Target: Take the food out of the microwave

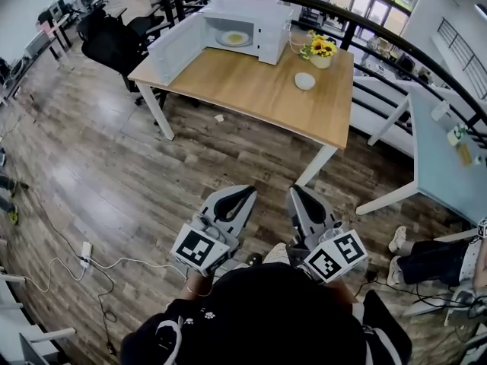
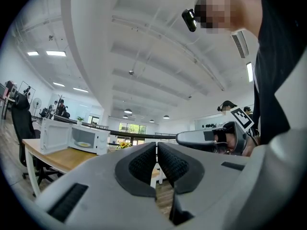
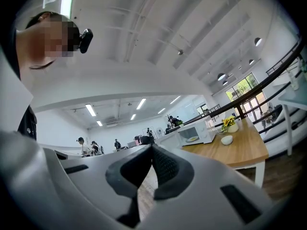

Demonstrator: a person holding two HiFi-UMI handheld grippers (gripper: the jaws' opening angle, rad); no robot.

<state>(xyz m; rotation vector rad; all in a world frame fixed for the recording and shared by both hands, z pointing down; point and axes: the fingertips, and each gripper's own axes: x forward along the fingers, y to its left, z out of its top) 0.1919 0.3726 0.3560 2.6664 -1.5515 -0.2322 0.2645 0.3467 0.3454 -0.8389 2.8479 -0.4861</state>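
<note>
**Closed claws, far from the plate: risks on the way in**

In the head view the person is standing on the wooden floor, well apart from the table. They are holding the left gripper and the right gripper close to the body. The microwave is sitting at the table's far end with its door hanging open. The food, yellow on a pale plate, is lying inside the cavity. A white bowl and a vase of sunflowers are standing just right of the microwave. An arm sweeping in from that side is likely to be knocking them. The open door is jutting out on the left, so a careless approach is risking a bump there.

In the left gripper view the left gripper is showing its pads pressed together with nothing between them. The microwave and the food are appearing small and distant. Arriving with the claw closed like this is likely to be pushing the plate deeper, not gripping it.

In the right gripper view the right gripper is likewise closed and empty. The food is lying beyond the bowl. Pinching only the plate's rim is risking tipping it and spilling the food.
</note>
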